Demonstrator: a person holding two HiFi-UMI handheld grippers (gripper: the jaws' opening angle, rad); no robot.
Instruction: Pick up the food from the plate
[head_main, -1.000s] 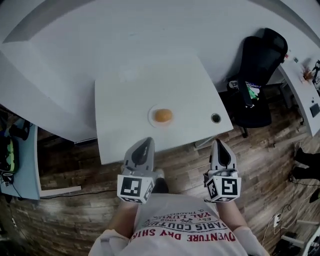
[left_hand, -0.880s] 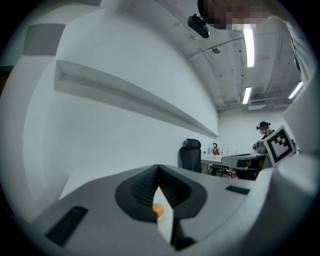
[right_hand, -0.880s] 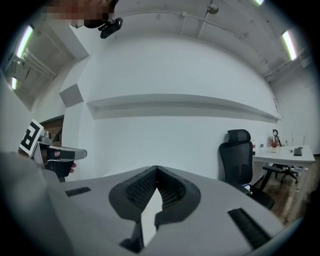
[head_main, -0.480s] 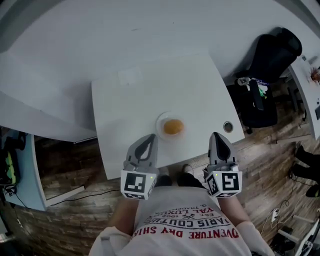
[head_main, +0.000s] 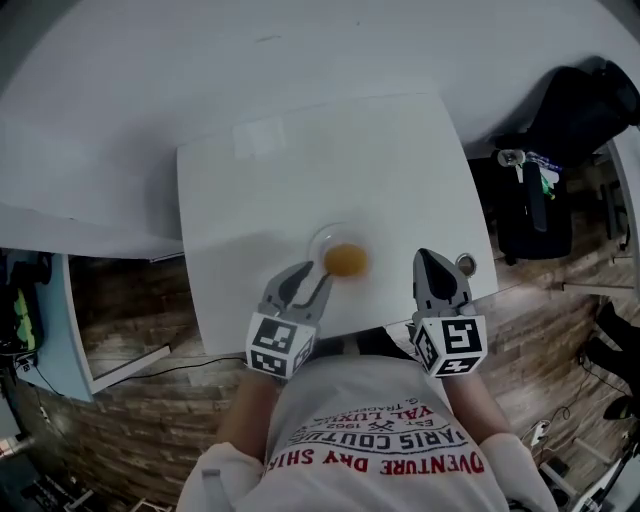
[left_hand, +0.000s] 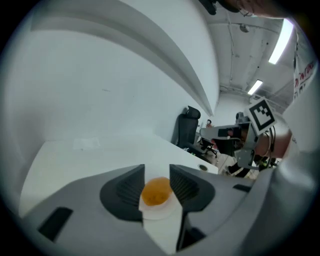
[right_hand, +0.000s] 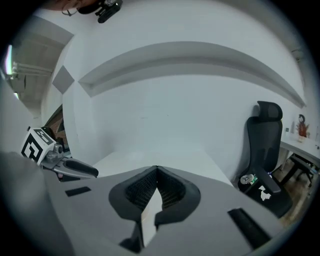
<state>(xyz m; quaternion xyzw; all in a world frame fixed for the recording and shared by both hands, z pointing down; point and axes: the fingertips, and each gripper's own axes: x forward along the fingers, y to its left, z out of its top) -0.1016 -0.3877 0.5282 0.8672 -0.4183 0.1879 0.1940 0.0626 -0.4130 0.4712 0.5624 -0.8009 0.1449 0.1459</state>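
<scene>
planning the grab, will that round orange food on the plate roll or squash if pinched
The orange food looks rounded and smooth, so it may roll off the shallow plate if nudged. It seems small and probably light; possibly soft, so a hard pinch could dent it.

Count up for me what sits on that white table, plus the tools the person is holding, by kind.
Orange round food: 1
White plate: 1
Round table grommet: 1
Handheld grippers: 2, the left gripper (jaws have just been opening, food in line ahead of them, not gripped) and the right gripper
Total: 5
</scene>
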